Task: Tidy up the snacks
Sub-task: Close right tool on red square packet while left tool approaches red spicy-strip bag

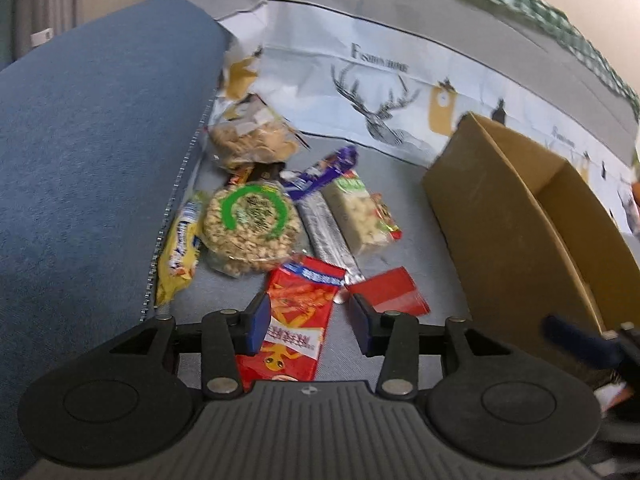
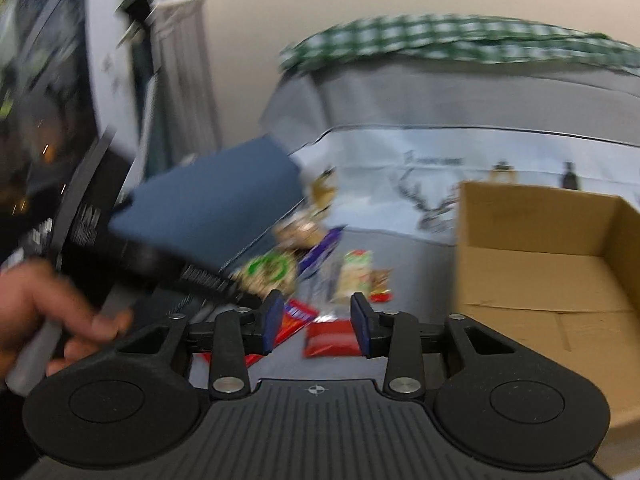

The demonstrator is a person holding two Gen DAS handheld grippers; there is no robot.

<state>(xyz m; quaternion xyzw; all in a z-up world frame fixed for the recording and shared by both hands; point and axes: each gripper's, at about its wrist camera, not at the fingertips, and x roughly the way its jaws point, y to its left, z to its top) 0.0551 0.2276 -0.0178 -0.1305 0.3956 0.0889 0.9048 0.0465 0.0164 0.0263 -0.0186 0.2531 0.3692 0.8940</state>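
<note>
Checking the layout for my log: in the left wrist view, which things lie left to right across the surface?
Blue cushion → yellow snack pack → round peanut cake → silver bar → nut bar → cardboard box.

Wall: I see a plain cream wall [image 2: 256,12].
Seat: a big blue cushion [image 1: 88,128].
Cover: gray cloth with deer [image 1: 380,108].
</note>
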